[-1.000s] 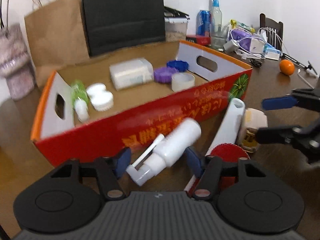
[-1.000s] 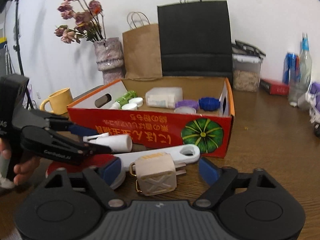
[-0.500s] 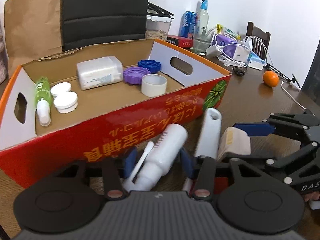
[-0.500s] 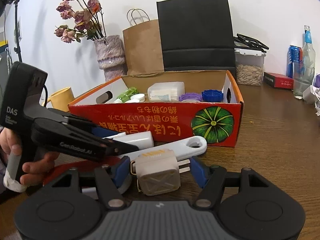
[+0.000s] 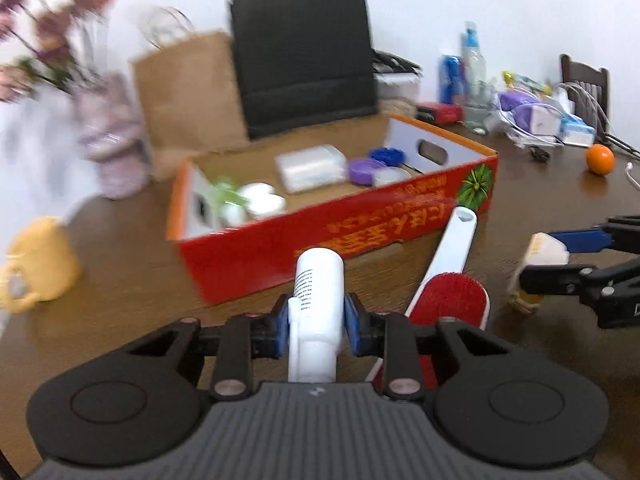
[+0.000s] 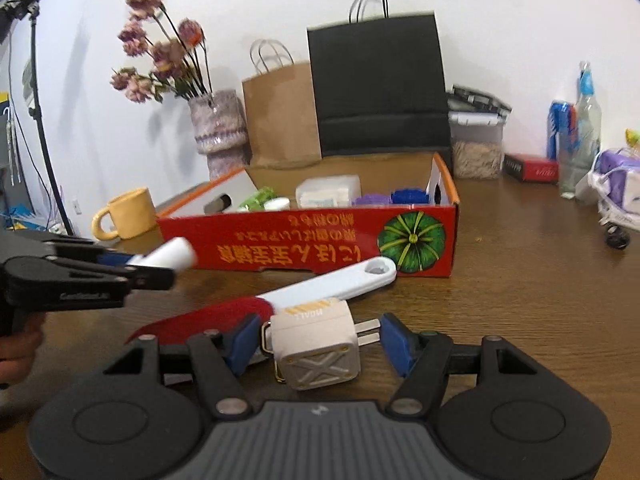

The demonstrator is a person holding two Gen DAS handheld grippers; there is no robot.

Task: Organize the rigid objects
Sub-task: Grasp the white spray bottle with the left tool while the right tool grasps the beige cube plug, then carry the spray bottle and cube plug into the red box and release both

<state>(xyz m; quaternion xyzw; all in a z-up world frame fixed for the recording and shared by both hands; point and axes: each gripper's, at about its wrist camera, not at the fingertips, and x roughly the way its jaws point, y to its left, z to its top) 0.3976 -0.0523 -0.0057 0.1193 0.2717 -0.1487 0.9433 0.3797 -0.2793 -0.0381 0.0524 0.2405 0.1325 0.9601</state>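
The left gripper (image 5: 316, 330) has its blue pads clamped on a white spray bottle (image 5: 318, 300), a smooth plastic cylinder that lies lengthwise between the fingers, its flat round base pointing away toward the red cardboard box (image 5: 320, 240) and its narrower neck end back toward the gripper's body. From the right wrist view the same bottle (image 6: 170, 256) is lifted clear of the wooden table (image 6: 520, 300), tilted with the base a little higher, just in front of the box's left end. The right gripper (image 6: 314, 340) stands at a middling width around a beige cube-shaped charger (image 6: 318, 352), a matte block with an embossed X on the near face and two metal prongs sticking out to the right; the left pad looks to touch it, while the right pad sits at the prong tips, and I cannot tell whether it is truly squeezed. Behind the charger a lint brush (image 6: 320, 288) lies flat on the table, its long white plastic handle running up and right toward the box, its fuzzy red pad toward the left. The box is open-topped, glossy red outside with printed characters and a green pumpkin, plain brown inside, and holds a clear rectangular container (image 6: 328, 192), purple and blue ridged lids (image 6: 372, 199), white round caps (image 5: 262, 202) and a green bottle (image 6: 258, 197). A yellow mug (image 6: 126, 214) stands left of the box.
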